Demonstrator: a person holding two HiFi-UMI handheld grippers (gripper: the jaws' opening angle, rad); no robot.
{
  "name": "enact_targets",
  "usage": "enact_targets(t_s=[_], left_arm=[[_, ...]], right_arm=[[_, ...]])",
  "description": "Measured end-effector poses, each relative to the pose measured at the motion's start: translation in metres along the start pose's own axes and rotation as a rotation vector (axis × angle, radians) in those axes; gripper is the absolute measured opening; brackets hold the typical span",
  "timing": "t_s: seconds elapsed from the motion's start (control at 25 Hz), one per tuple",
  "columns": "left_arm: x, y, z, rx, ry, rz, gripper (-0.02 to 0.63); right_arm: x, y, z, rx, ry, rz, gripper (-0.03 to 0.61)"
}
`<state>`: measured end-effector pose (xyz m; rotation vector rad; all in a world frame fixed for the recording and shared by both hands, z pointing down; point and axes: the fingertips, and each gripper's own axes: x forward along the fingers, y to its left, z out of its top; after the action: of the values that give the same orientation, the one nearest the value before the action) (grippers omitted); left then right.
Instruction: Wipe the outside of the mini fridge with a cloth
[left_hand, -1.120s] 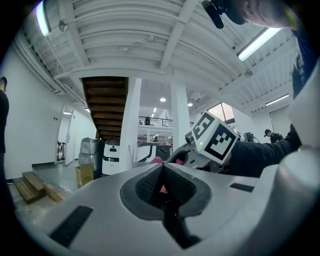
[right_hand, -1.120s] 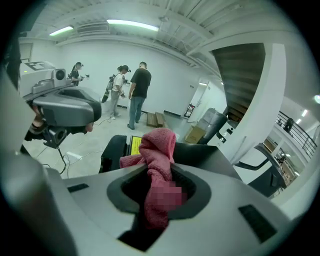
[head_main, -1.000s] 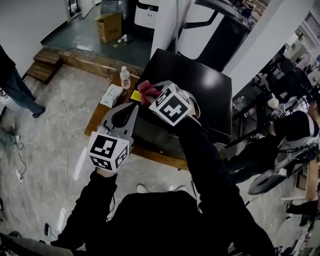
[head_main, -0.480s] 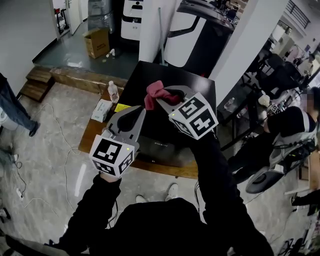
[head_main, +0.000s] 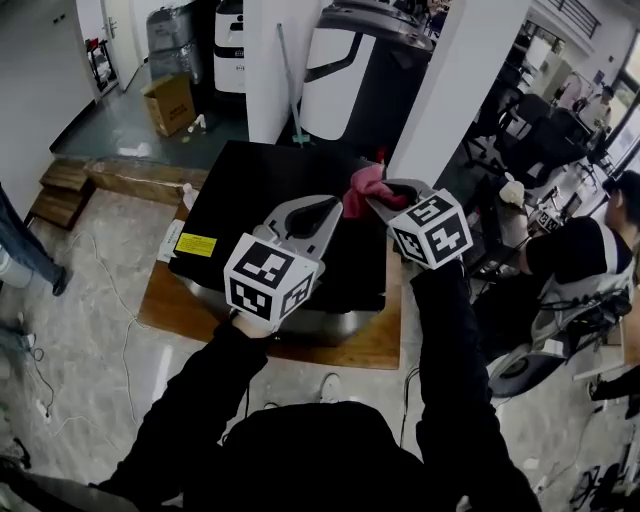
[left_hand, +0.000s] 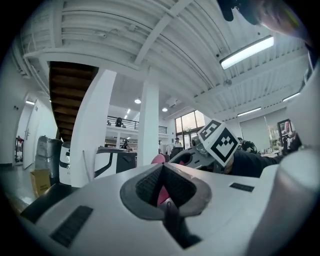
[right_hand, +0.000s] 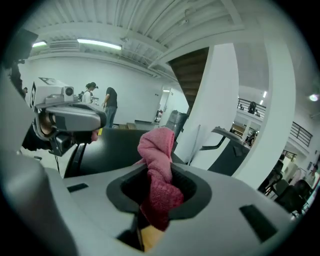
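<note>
The mini fridge (head_main: 270, 185) is seen at left of centre in the head view, set on a low wooden platform (head_main: 375, 345), with a yellow label (head_main: 195, 245) near its left edge. It is judged to be heavy and rigid, with a smooth, glossy black top over which a cloth should slide easily; no hold on it should be needed. Above its front part the left gripper (head_main: 318, 212) is held with its jaws pressed together and nothing pinched between them; the pink seen through their gap in the left gripper view belongs to the cloth beyond. Further right, the pink cloth (right_hand: 159, 172) is pinched in the closed jaws of the right gripper (head_main: 378, 195), over the far right corner of the fridge top and apparently raised off it. The cloth is judged to be light, soft and limp. It is gripped in a bunched fold, with a loose tuft left beyond the jaw tips for the wiping contact.
</note>
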<state>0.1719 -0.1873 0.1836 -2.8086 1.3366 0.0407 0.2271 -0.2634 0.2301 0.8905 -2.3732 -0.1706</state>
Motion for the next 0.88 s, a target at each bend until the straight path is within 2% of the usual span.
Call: enact_targets(t_s=[0.2, 0.32, 0.56, 0.72, 0.88], left_arm=[[0.053, -0.001, -0.014, 0.047, 0.038, 0.044, 0.006], [0.071, 0.005, -0.024, 0.054, 0.073, 0.065, 0.006], [0.081, 0.031, -0.042, 0.052, 0.121, 0.162, 0.006], [0.069, 0.048, -0.045, 0.082, 0.145, 0.226, 0.006], [0.049, 0.069, -0.045, 0.111, 0.152, 0.250, 0.006]], right_arm=[[0.046, -0.055, -0.069, -0.006, 0.138, -0.014, 0.101], [0.067, -0.069, -0.086, -0.034, 0.167, 0.007, 0.101], [0.094, -0.073, -0.077, -0.088, 0.134, 0.081, 0.098], [0.116, -0.064, -0.059, -0.145, 0.134, 0.126, 0.095], [0.142, -0.043, -0.039, -0.172, 0.146, 0.162, 0.095]])
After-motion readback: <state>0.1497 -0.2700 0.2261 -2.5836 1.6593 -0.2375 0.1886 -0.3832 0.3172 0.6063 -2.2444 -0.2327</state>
